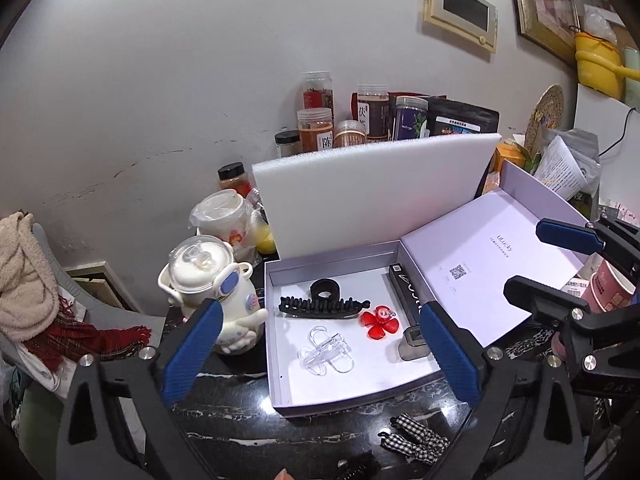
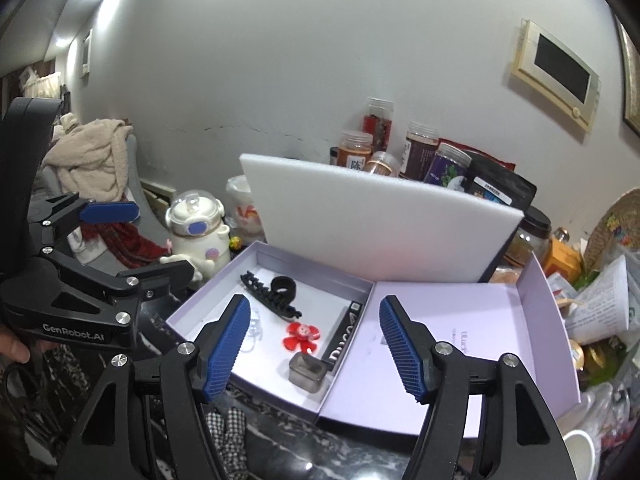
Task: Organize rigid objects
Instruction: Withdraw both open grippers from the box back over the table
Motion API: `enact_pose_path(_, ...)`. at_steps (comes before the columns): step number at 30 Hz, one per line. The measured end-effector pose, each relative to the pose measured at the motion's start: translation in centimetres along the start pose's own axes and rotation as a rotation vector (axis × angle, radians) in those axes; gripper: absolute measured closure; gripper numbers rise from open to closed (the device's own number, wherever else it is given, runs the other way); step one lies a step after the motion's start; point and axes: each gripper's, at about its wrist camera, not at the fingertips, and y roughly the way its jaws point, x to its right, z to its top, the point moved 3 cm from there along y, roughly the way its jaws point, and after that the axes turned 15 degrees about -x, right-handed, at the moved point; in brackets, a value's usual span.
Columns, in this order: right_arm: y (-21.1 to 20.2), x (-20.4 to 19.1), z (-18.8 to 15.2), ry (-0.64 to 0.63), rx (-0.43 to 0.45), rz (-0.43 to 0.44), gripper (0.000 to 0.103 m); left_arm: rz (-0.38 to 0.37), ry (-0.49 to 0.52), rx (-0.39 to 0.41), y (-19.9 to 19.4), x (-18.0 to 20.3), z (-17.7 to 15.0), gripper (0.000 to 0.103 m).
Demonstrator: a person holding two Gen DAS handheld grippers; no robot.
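An open lilac box (image 1: 276, 360) (image 2: 208, 300) lies on the dark marble table. In it are a black claw hair clip (image 1: 320, 304) (image 2: 272, 296), a clear clip (image 1: 326, 350), a red flower clip (image 1: 379, 323) (image 2: 301, 336), a small grey metal block (image 1: 414, 344) (image 2: 306, 368) and a black bar (image 1: 408, 292) (image 2: 344, 340). My left gripper (image 1: 320, 356) is open and empty above the box's front. My right gripper (image 2: 316, 344) is open and empty over the box; it also shows at the right of the left wrist view (image 1: 540, 260).
The box lid (image 1: 492, 256) (image 2: 460, 332) lies open to the right. A white foam sheet (image 1: 372, 192) (image 2: 380, 216) stands behind. A cream robot-shaped bottle (image 1: 216, 296) (image 2: 198, 236) is left of the box. Jars (image 1: 320, 128) line the wall. A checked scrunchie (image 1: 416, 436) lies in front.
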Motion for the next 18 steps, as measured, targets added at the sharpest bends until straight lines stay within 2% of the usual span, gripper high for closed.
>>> enact_pose_path(8,-1.8,-0.8,-1.9,0.003,0.006,0.013,0.029,0.027,-0.006,0.000,-2.1,0.0,-2.2,0.003)
enact_pose_path(18,-3.5,-1.9,-4.1,-0.002,0.008,0.017,0.026,0.023,0.017,0.001,-3.8,1.1,-5.0,0.003)
